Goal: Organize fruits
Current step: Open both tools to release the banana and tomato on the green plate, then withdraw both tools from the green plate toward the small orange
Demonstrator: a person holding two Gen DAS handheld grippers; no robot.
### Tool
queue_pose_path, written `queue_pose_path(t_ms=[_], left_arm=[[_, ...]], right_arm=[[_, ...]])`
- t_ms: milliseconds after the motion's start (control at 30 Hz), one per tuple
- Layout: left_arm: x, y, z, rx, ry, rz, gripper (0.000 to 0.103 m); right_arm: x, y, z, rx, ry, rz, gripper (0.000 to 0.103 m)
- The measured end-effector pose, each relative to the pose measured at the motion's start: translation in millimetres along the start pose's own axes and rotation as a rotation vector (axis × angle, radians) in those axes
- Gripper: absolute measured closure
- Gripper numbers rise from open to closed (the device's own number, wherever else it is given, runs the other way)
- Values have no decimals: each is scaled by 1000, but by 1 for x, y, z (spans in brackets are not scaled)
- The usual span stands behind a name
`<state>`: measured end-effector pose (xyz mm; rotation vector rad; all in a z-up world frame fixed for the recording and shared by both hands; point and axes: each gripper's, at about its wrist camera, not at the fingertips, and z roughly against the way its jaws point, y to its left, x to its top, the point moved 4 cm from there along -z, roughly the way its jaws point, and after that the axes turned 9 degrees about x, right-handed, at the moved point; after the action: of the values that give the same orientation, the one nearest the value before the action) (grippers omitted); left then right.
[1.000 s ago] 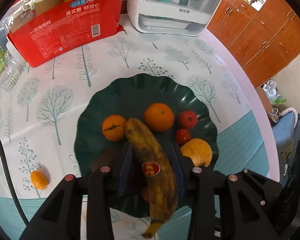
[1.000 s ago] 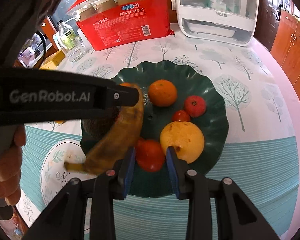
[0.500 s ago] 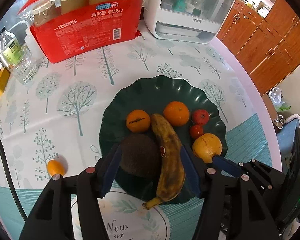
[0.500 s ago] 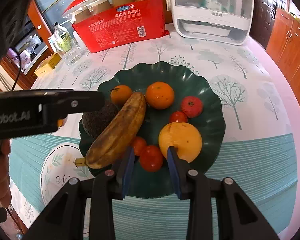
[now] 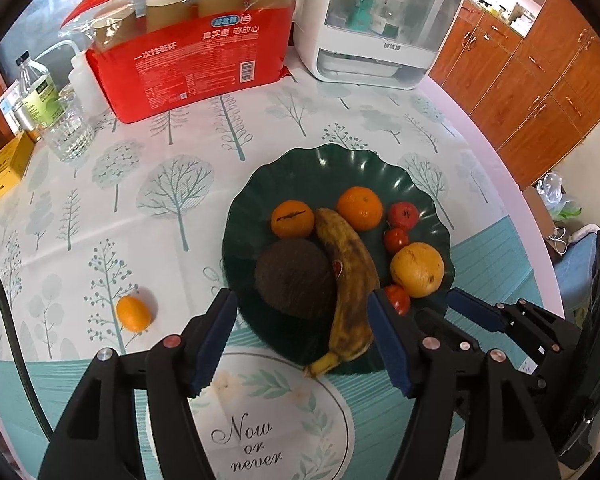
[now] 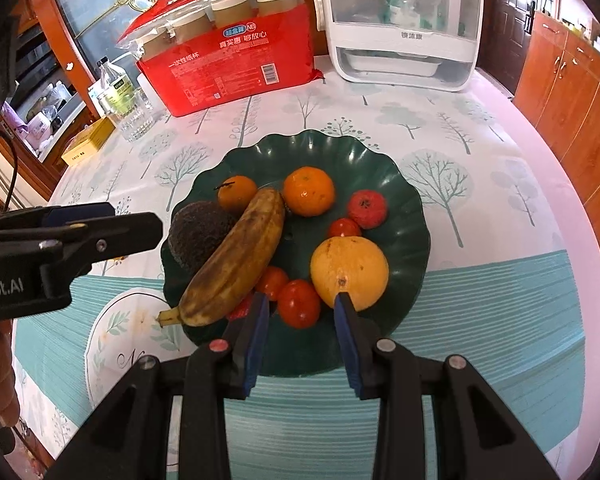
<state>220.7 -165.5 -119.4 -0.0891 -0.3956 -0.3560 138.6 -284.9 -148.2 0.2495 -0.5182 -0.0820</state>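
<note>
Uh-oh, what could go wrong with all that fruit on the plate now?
The banana lies with its stem poking past the green plate rim, so a bump from the open left gripper might tip it off. The little orange kumquat, alone on the tablecloth, might get left behind.

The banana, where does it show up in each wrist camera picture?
Left wrist: banana low centre, running upright, stem end nearest the camera.
Right wrist: banana left of centre, slanting, stem end at lower left.
Shared landmark: the green plate under it.
</note>
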Motion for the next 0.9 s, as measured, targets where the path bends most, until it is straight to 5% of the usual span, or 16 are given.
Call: queue_pose_path(t_ms=[600,900], left_arm=[[-62,31,21,-1,9,-6,30],[-99,80,42,92,-36,-19,22]], right_arm=[[-41,35,16,-25,9,-21,69],[-50,75,14,3,20,-10,69]])
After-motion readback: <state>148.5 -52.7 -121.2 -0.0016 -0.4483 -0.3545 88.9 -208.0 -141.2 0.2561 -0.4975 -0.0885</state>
